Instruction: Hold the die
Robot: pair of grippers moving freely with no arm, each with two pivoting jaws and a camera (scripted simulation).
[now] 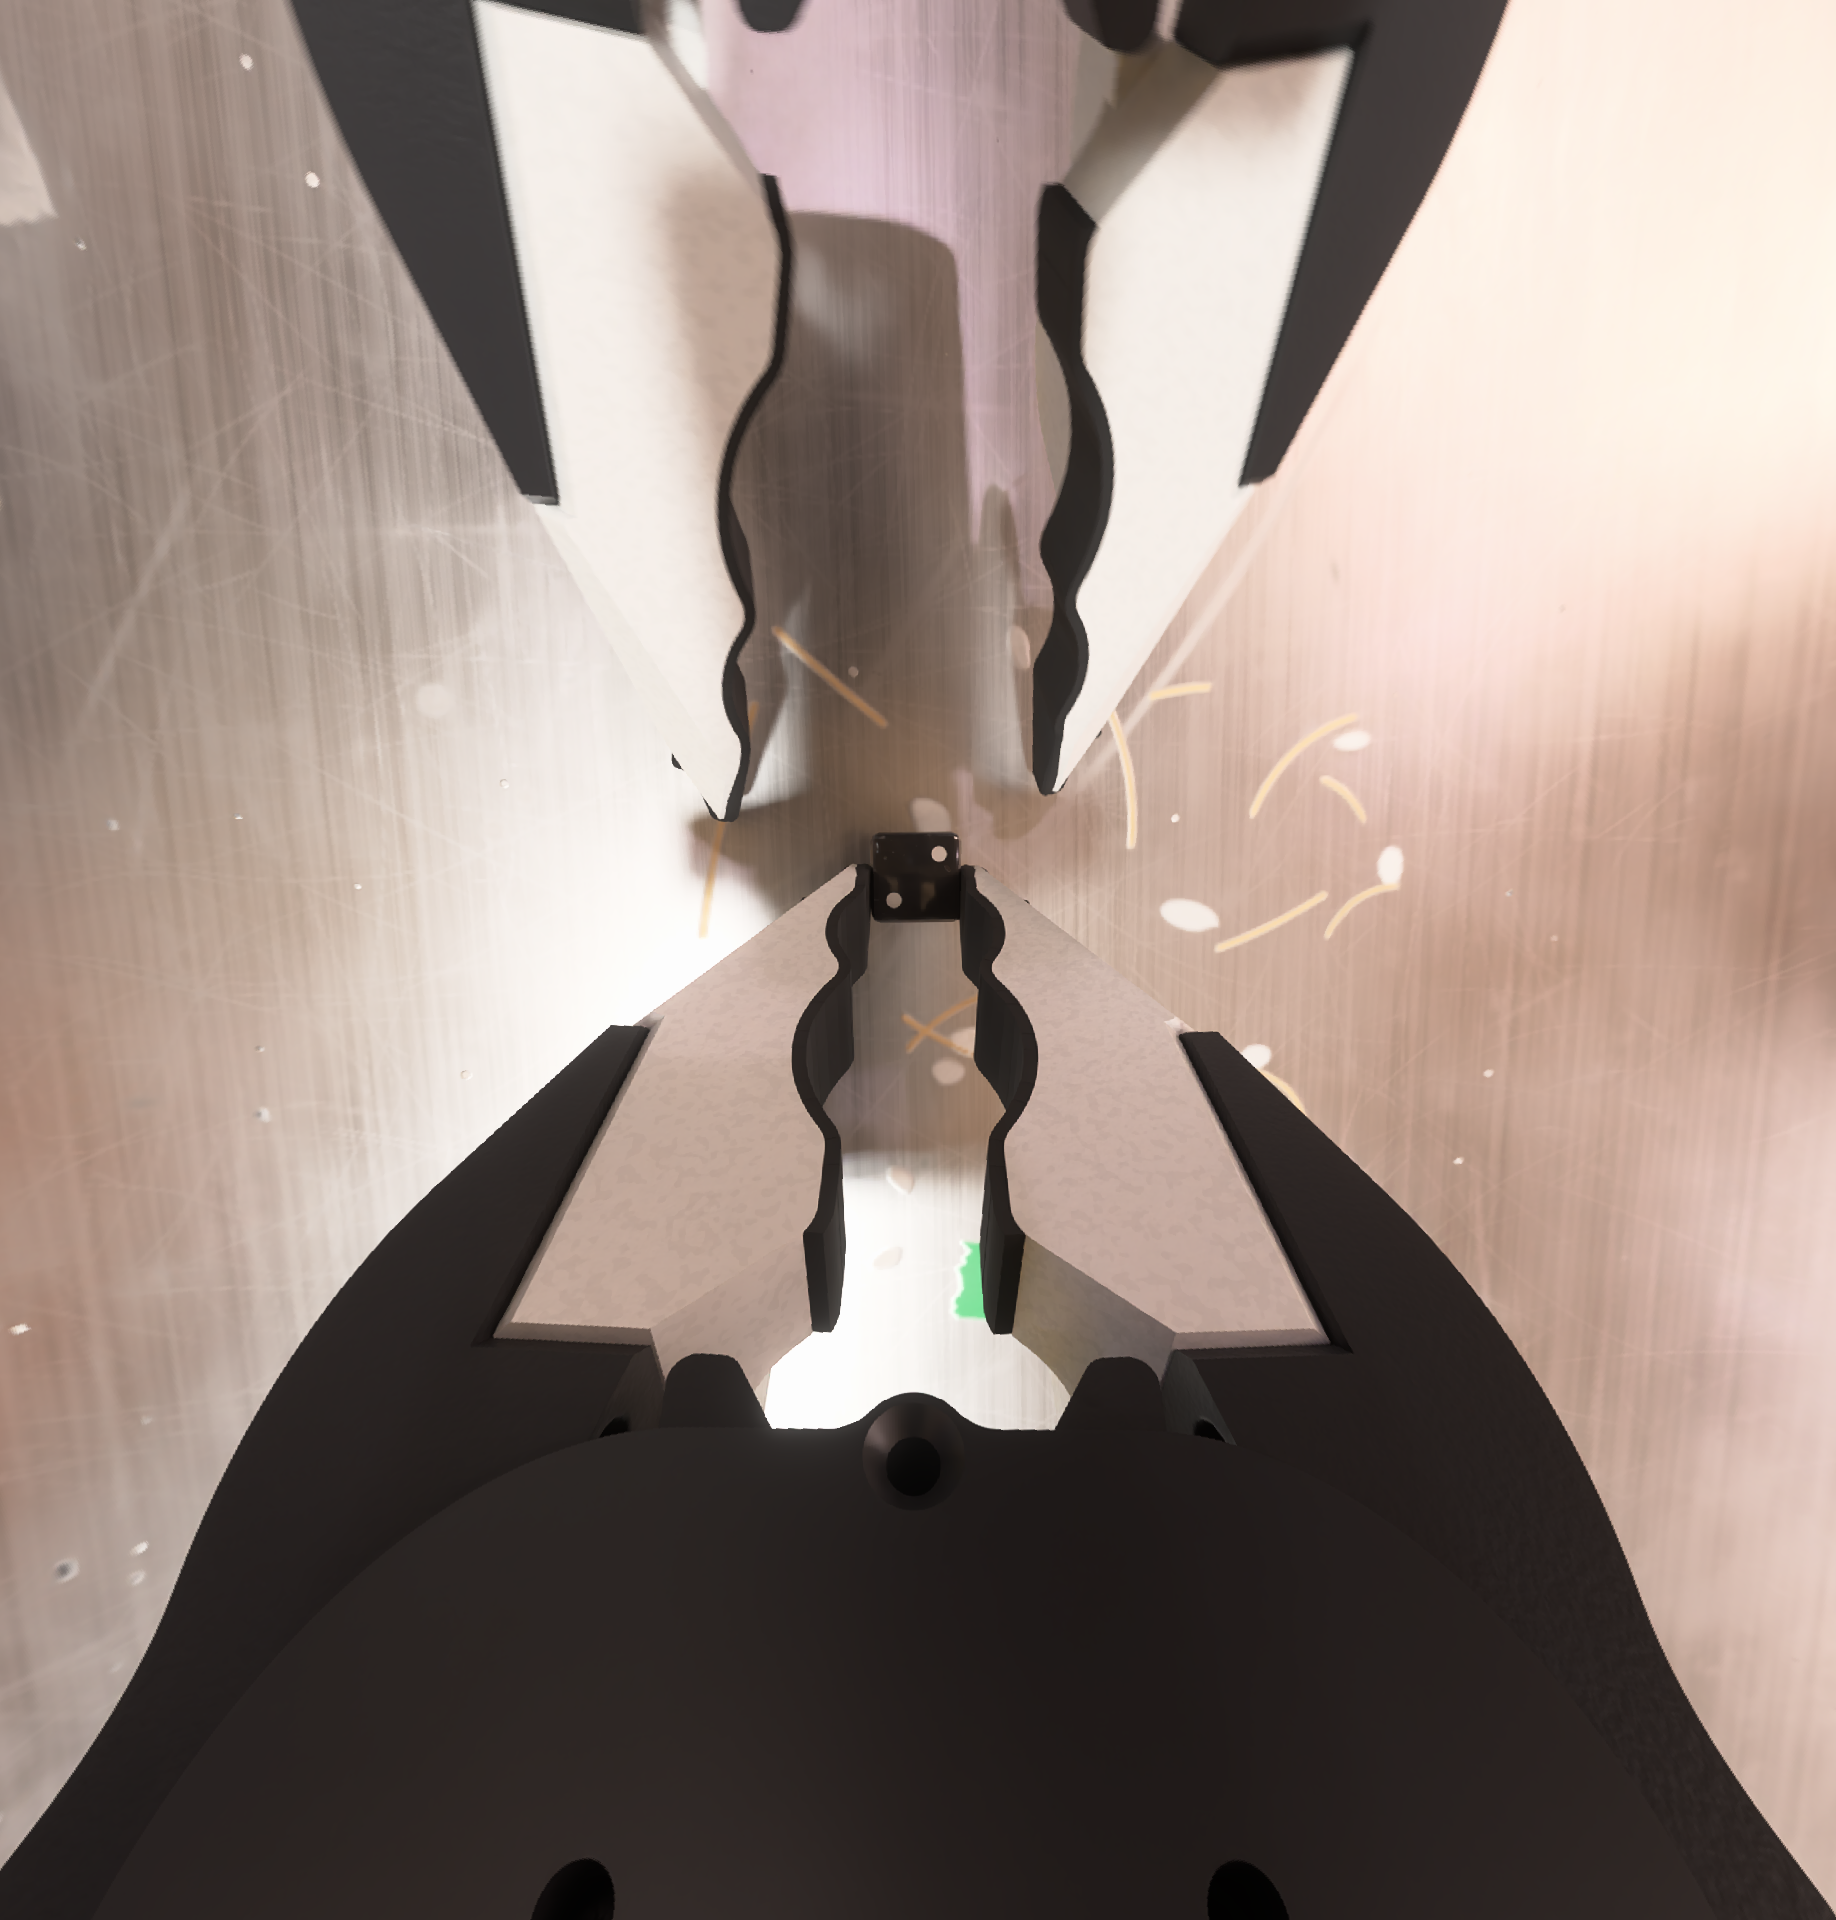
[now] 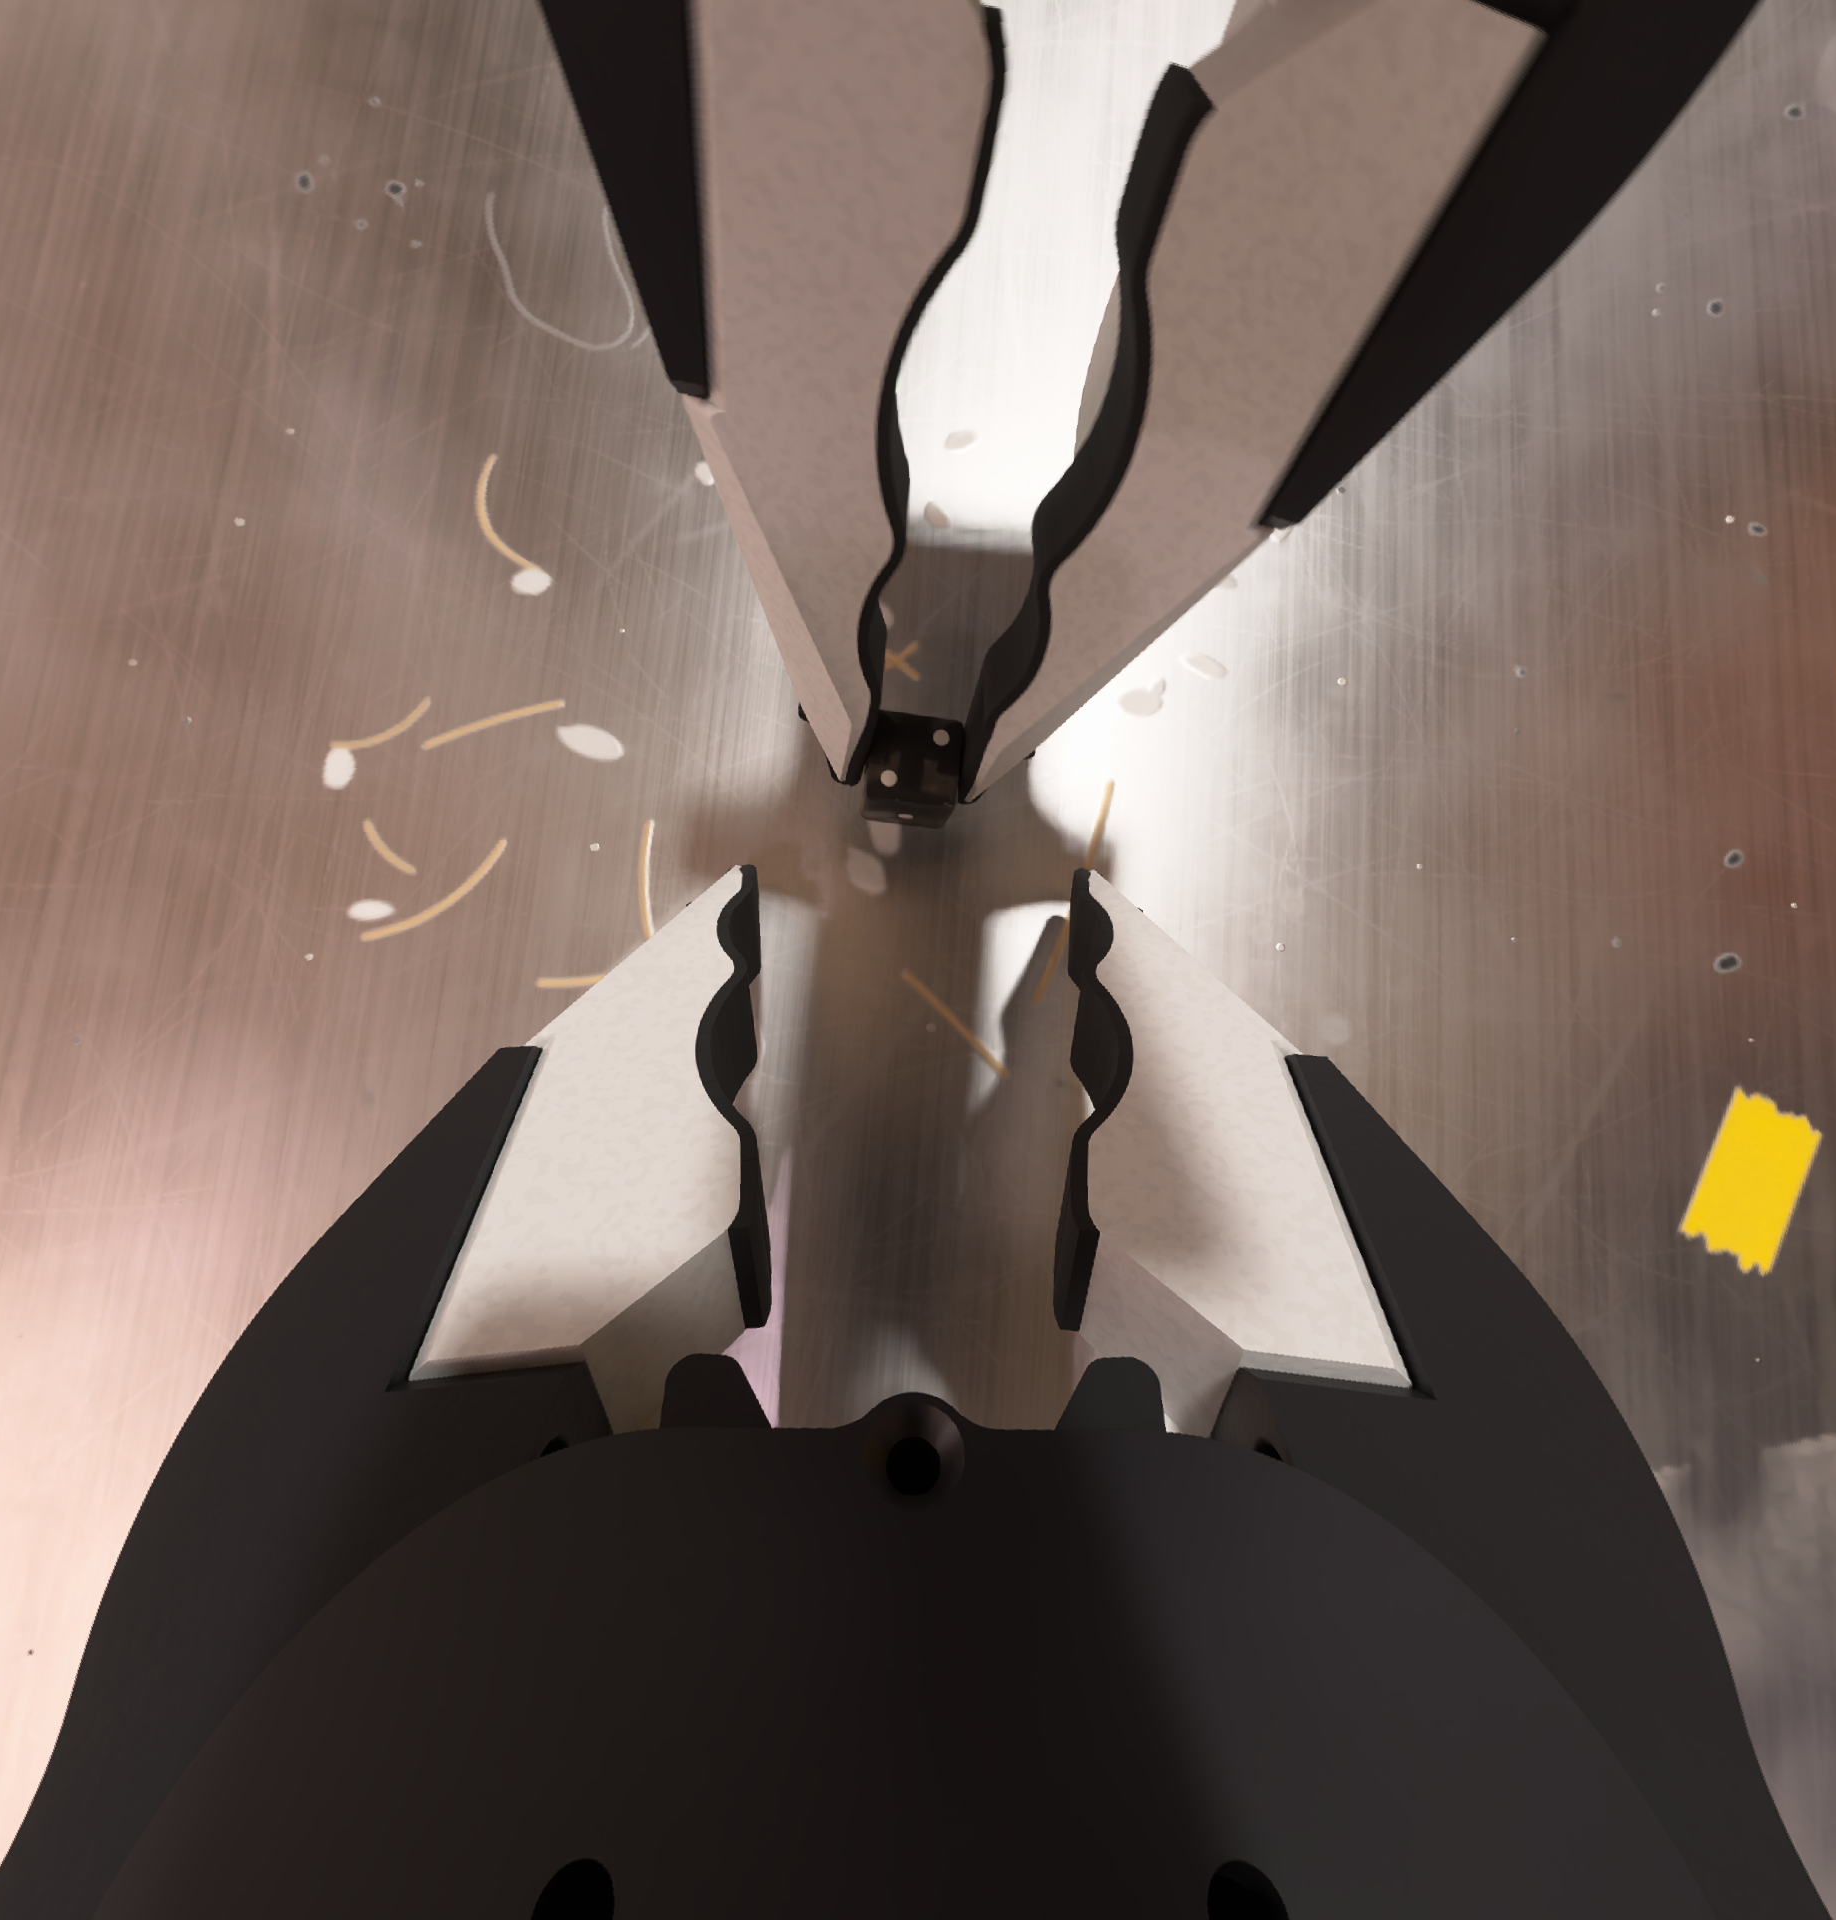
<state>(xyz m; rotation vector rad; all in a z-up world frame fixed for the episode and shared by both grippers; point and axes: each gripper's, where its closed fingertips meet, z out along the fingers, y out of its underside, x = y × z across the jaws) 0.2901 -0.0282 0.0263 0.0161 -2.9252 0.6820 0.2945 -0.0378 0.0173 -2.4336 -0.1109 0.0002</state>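
Note:
The die (image 1: 915, 876) is small and black with white pips. My left gripper (image 1: 915, 883) is shut on it at its fingertips, just above a scratched metal surface. My right gripper (image 1: 883, 800) faces it from the far side, open and empty, its tips a short way from the die. In the right wrist view the die (image 2: 915, 774) sits between the left gripper's tips (image 2: 909, 790), and my right gripper (image 2: 914, 883) is open, with its tips just short of the die.
The brushed metal tabletop (image 2: 270, 416) carries scattered pale crumbs and thin noodle-like strands (image 2: 446, 904). A yellow piece of tape (image 2: 1750, 1179) lies to the right in the right wrist view. A green scrap (image 1: 964, 1278) lies under the left gripper.

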